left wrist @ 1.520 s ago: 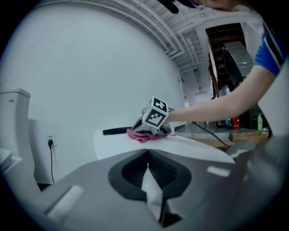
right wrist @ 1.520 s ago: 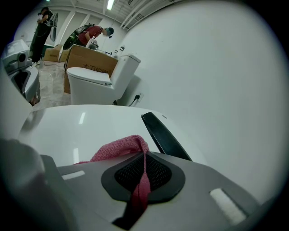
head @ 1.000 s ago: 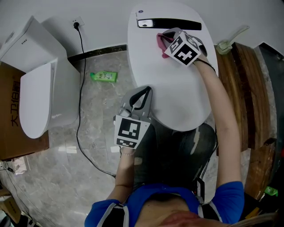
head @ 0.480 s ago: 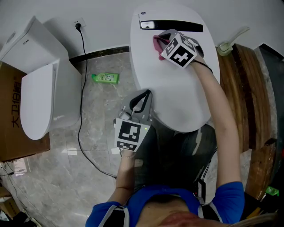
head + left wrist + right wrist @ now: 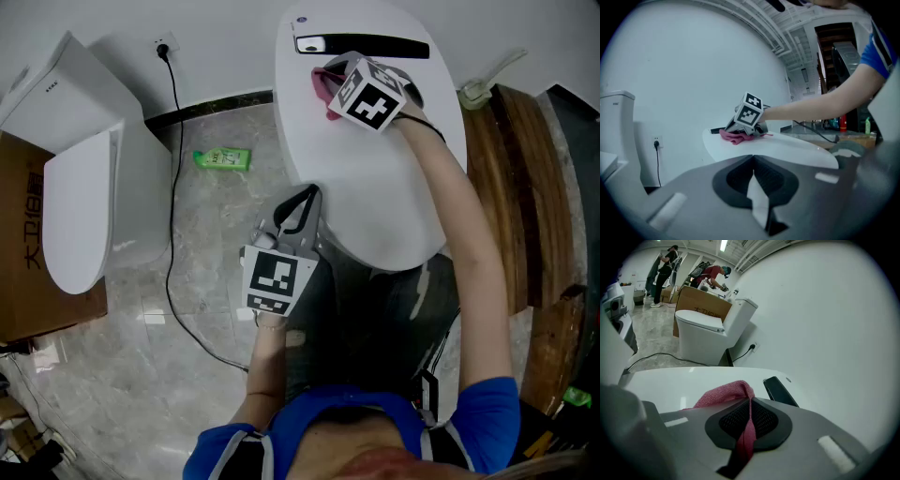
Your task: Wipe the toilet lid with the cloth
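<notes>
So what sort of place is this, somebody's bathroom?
More likely a showroom or test hall than a home bathroom. The toilet being wiped shares an open stone floor with a second toilet beside a cardboard box, and other people work farther off.

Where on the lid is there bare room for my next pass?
The toilet lid is bare across its middle and near end, from the cloth down to the left gripper by its near-left edge. Crowded at the back: right gripper, cloth and black strip.
</notes>
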Demonstrator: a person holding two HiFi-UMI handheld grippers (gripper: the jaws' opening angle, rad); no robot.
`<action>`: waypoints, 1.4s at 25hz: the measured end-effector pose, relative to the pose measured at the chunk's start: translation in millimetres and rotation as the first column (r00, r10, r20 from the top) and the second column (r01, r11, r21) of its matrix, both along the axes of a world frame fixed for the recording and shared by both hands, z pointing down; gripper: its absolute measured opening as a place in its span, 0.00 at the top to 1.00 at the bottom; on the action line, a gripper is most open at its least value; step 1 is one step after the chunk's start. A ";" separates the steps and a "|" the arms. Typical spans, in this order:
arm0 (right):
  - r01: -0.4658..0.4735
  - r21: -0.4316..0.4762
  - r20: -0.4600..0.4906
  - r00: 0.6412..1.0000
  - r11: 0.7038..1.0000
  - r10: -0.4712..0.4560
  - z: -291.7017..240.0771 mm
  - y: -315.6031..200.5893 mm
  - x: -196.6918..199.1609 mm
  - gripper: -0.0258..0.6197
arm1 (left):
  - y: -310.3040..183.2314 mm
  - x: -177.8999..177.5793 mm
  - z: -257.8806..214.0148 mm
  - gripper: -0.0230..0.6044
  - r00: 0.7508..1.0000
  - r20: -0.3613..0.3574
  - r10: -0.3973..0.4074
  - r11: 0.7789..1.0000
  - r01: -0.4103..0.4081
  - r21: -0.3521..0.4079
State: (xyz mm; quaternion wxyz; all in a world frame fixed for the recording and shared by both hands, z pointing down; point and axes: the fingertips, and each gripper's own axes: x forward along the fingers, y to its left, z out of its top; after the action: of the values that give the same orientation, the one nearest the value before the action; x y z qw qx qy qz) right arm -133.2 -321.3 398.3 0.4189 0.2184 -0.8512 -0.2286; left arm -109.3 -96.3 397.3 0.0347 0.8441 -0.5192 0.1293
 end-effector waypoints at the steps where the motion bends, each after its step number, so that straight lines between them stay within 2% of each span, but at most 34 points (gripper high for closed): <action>1: 0.004 -0.002 -0.003 1.000 1.000 -0.004 0.4 1.2 -2.2 0.97 | 0.5 -0.1 0.4 0.96 1.000 0.000 0.001 1.000 -0.001 -0.001; 35: 0.116 0.038 -0.040 0.993 0.992 -0.115 3.7 37.8 -58.6 0.97 | 14.2 4.4 14.8 0.96 1.000 -0.027 0.000 1.000 0.000 -0.031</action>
State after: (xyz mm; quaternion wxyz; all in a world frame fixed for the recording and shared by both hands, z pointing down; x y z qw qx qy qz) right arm -191.8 -283.5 402.0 0.4164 0.1727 -0.8497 -0.2735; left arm -104.9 -82.1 412.2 0.0549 0.8451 -0.5166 0.1259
